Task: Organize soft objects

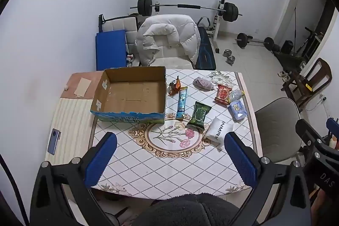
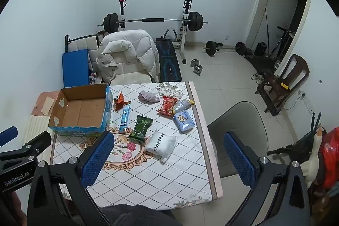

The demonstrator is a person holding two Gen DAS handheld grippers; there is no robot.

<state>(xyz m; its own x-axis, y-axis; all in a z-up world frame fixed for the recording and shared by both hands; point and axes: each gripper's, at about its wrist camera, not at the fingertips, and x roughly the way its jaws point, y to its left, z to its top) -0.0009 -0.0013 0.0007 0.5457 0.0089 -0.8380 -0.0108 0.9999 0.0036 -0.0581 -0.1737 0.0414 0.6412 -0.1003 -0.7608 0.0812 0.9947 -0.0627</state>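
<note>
Eight soft packets lie loose on the worktop (image 1: 148,162), right of centre in both views, among them the white pouch (image 1: 218,130), green pack (image 1: 199,114) and blue stick (image 1: 182,104). The cardboard box (image 1: 129,92) at centre left holds nothing, so I judge sorting has not begun. My left hand-held gripper (image 1: 169,159) and right hand-held gripper (image 2: 167,159) hover low in frame, both spread wide, pinching nothing. Bare cloth lies beneath them; the worktop's right edge runs just beside the light-blue pack (image 2: 184,121).

hidden: table (image 1: 250,111) near edge, behind dark fleece (image 1: 190,209) | print: box (image 1: 129,118) unreadable
</note>
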